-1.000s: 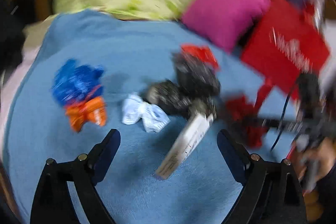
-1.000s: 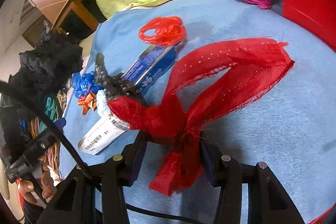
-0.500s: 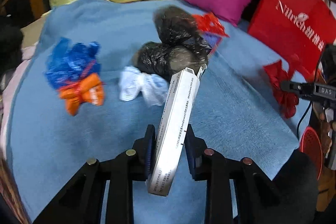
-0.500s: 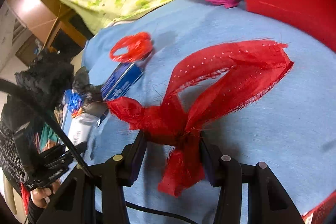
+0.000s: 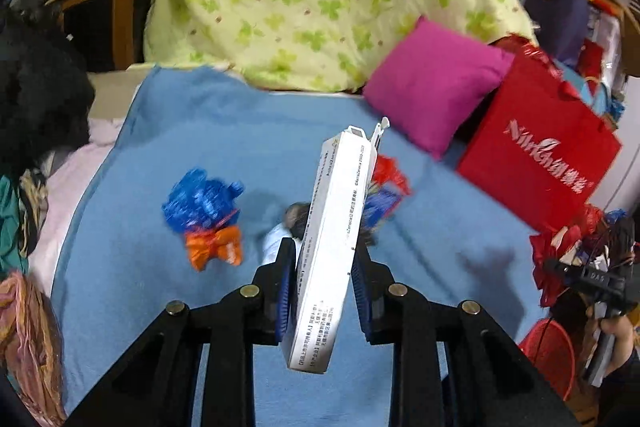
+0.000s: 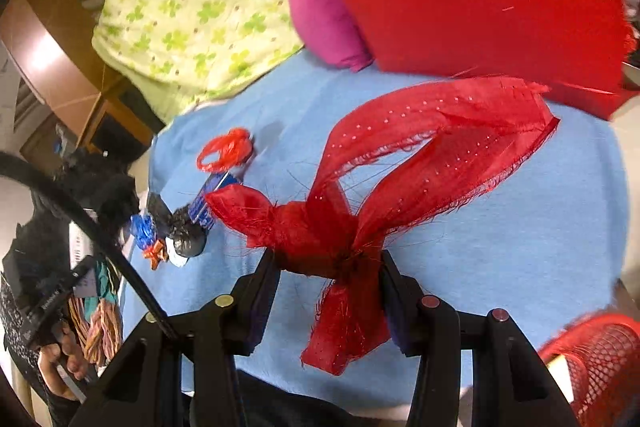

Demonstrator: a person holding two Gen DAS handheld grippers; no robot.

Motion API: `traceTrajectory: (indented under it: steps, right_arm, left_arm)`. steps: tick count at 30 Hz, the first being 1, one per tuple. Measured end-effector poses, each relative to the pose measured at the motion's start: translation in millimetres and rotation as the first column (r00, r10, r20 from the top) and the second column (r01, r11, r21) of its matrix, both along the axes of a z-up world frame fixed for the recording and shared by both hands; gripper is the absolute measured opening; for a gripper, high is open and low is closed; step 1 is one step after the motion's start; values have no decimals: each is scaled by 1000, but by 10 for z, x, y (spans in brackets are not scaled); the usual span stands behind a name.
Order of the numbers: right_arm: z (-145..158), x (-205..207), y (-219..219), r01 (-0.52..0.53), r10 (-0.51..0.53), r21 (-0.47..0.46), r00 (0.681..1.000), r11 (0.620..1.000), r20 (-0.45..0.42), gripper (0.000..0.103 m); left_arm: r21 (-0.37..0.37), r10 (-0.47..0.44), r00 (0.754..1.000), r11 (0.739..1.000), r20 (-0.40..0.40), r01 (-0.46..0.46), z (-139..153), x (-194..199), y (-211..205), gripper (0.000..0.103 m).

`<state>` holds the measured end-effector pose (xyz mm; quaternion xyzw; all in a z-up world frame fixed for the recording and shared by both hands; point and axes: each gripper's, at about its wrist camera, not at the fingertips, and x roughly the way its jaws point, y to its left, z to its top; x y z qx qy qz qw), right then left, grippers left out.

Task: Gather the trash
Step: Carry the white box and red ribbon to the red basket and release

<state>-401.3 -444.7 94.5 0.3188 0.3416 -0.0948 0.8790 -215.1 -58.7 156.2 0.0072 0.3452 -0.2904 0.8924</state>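
On a blue blanket (image 5: 192, 131) spread over a bed, loose trash lies scattered. Starting at the left of the left wrist view, a crumpled blue wrapper (image 5: 198, 201) sits at about 10 o'clock from the fingers, with an orange wrapper (image 5: 214, 247) touching its lower edge. Just beyond the fingers, mostly hidden, is a dark bundle whose make cannot be told.

At centre, the left gripper (image 5: 324, 291) has its fingers drawn narrow, clamped on a long white carton (image 5: 334, 239). The carton's long axis runs almost straight away from the camera, tipped a little toward 1 o'clock, with its near end hanging out below the fingers.

Further right, a magenta cushion (image 5: 432, 87) and a red paper bag (image 5: 536, 155) rest at the blanket's far edge, at about 2 o'clock. At 4 o'clock, low in the corner, is the rim of a red mesh basket (image 5: 548, 351).

In the right wrist view, the right gripper (image 6: 328, 287) is also closed narrow, pinching the knot of a frayed red ribbon bow (image 6: 400, 163). Its loops fan out toward 1 o'clock. The same red mesh basket (image 6: 592, 351) shows at 4 o'clock, close beside this gripper.

The basket is probably where both pieces go. It lies to the right of both grippers, and the right one appears nearer to it.
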Motion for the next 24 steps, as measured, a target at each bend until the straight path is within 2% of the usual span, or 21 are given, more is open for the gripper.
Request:
traceTrajectory:
  steps: [2, 8, 12, 16, 19, 24]
  right_arm:
    - [46, -224, -80, 35, -35, -1, 999, 999, 11, 51]
    - [220, -1126, -403, 182, -181, -11, 982, 983, 51, 51]
    - [364, -1788, -597, 283, -281, -32, 958, 958, 64, 51]
    - [414, -2256, -655, 355, -353, -74, 935, 932, 35, 51]
    - [289, -2493, -696, 388, -389, -72, 921, 919, -6, 51]
    - [-129, -2678, -803, 421, -421, -5, 904, 907, -71, 51]
  left_arm:
    - [-11, -25, 1000, 1000, 13, 26, 109, -128, -99, 29]
    - [-30, -145, 989, 989, 22, 145, 159, -366, -613, 29]
    - [-42, -240, 971, 970, 12, 240, 176, -653, -1029, 29]
    - [-40, -337, 941, 941, -1, 337, 127, -953, -1451, 29]
    - [-33, -397, 918, 918, -14, 396, 69, -1163, -1710, 29]
    - [-12, -480, 876, 877, -45, 480, -53, -1503, -2124, 29]
